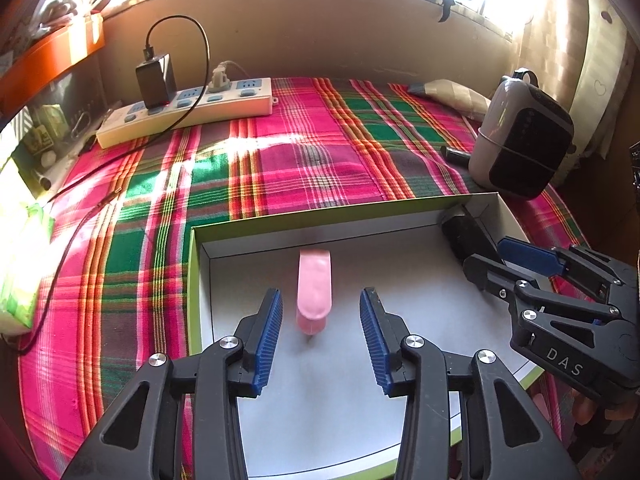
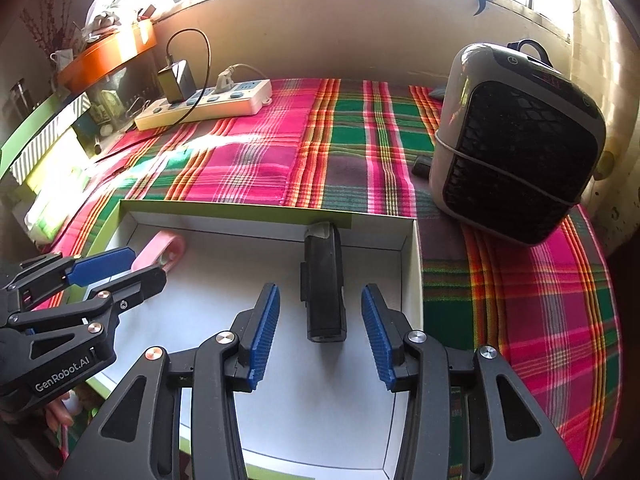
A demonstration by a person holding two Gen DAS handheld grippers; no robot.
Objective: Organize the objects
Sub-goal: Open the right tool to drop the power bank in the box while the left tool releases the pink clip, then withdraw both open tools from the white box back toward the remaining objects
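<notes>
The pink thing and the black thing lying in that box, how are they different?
The pink object is pale, smooth and rounded at its end; the black object is dark, boxier and squared off. The pink object lies toward the box's left side, the black object by its right wall. Both lie flat inside, each between open fingers, untouched.

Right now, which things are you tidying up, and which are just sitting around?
For the job: pink object, black device, white box, both lying inside it.

Just lying about: power strip, charger, grey heater, plaid cloth.
</notes>
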